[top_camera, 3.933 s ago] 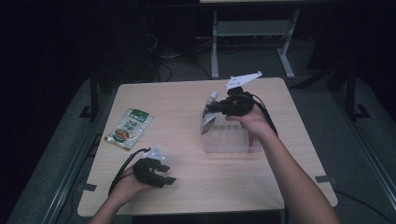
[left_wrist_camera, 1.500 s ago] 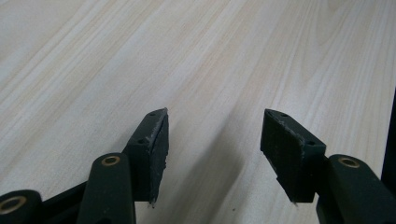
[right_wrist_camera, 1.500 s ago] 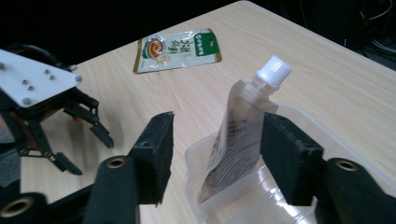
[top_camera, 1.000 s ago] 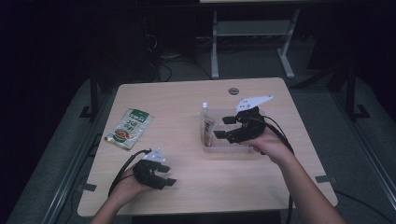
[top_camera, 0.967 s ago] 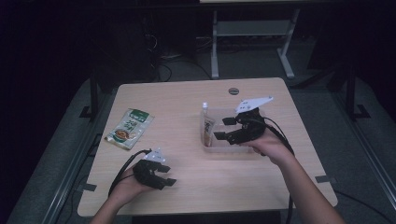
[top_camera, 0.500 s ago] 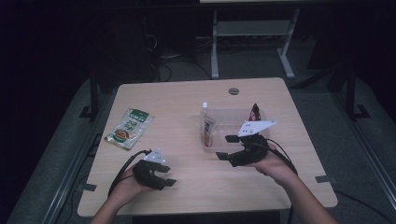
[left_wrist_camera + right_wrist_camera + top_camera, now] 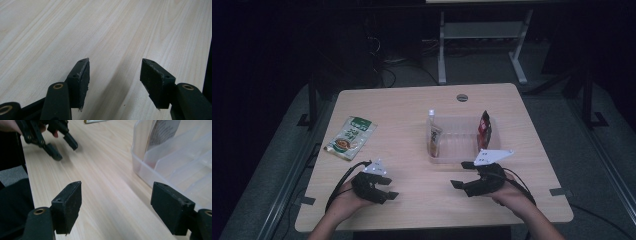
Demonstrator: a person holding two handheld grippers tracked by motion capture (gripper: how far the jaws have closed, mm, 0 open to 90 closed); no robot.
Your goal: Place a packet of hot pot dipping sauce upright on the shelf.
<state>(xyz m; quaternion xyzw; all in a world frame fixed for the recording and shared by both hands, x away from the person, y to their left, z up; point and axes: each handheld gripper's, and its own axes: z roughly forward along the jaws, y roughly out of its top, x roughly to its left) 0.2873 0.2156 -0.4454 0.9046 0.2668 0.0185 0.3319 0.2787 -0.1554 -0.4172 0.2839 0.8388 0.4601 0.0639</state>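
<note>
Pale wood-grain desk point(image 7: 412, 115); clear ribbed plastic box point(image 7: 457, 150) beside the black right tool point(image 7: 462, 175), with a dark red packet point(image 7: 483, 129); green-and-white pouch point(image 7: 350, 138) beyond the black left tool point(image 7: 388, 188).

Clear divided bin point(image 7: 459, 156) right of centre on tabletop point(image 7: 412, 107); bottle point(image 7: 433, 134) in left compartment, snack packet point(image 7: 483, 131) in right. Seasoning pouch point(image 7: 351, 137) far left.

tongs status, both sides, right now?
Left tongs: open, nothing between the jaws, over bare table.
Right tongs: open and empty, jaws just been opening, beside the clear bin.
</note>
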